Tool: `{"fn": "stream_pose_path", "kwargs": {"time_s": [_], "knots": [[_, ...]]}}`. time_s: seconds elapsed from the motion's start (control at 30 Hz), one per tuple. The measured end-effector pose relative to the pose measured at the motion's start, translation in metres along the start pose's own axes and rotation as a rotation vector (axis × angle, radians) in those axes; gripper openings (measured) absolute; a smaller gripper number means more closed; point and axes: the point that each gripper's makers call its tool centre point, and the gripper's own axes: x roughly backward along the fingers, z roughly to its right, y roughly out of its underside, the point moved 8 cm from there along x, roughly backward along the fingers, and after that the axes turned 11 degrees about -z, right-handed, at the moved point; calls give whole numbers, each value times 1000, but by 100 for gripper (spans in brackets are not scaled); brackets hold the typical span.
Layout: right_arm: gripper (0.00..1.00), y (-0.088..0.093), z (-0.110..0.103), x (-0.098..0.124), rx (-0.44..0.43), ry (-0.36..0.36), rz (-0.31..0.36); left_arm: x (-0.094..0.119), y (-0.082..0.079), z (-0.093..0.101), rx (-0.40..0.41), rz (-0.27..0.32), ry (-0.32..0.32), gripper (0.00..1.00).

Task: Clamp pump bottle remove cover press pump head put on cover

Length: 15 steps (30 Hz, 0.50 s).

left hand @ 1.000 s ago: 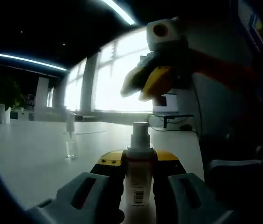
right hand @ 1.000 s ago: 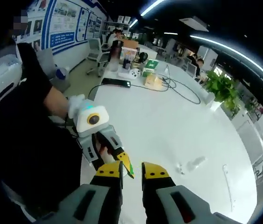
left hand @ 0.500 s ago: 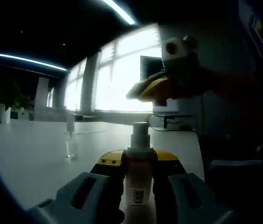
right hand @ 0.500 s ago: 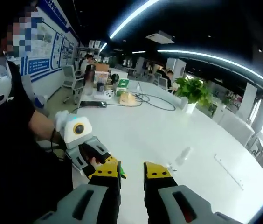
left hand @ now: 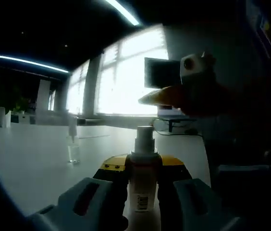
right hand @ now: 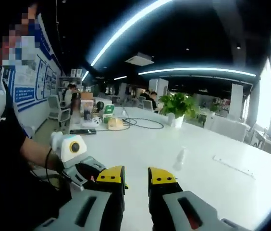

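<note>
**Bottle clamped, cover off; right gripper has drawn back and level**

Nearest in the left gripper view, low in the centre of the frame, the left gripper (left hand: 142, 192) pinches the pump bottle (left hand: 143, 185) upright between its yellow-tipped jaws, the bare pump head (left hand: 144, 135) standing clear above them. That hold looks the same as in the two earlier pictures; the bottle has not shifted in the jaws. Above and right of the pump head, the right gripper (left hand: 162, 97) hangs in the air. Over the last second it has slid from the upper centre toward the right of the frame and turned nearly level, so it is now well apart from the pump head.

In the right gripper view its own jaws stand a little apart at the bottom of the frame with nothing between them, and the scene has swung from looking down on the table (right hand: 207, 183) to looking across it.

Farther out, at left centre of the left gripper view, a small clear cover (left hand: 73, 144) stands on the table. My reading: cover removal is done, and pressing or re-covering comes next.
</note>
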Motion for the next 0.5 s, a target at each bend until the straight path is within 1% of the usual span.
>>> {"fn": "stream_pose_path", "kwargs": {"time_s": [0.1,0.17,0.27,0.33,0.4,0.47,0.5], "knots": [[14,6,-4,7,-19,46,32,0,0,1,-1,0,0,14],[14,7,-4,7,-39,58,55,0,0,1,-2,0,0,14],[14,12,-2,6,-54,70,59,0,0,0,-1,0,0,14],[14,14,0,6,-66,88,77,0,0,1,-1,0,-2,14],[14,16,-2,9,-108,104,114,0,0,0,-1,0,-3,14],[14,19,-2,13,-109,123,130,0,0,0,-1,0,-5,14],[14,20,-2,15,-97,150,135,0,0,-1,-1,0,-5,14]]}}
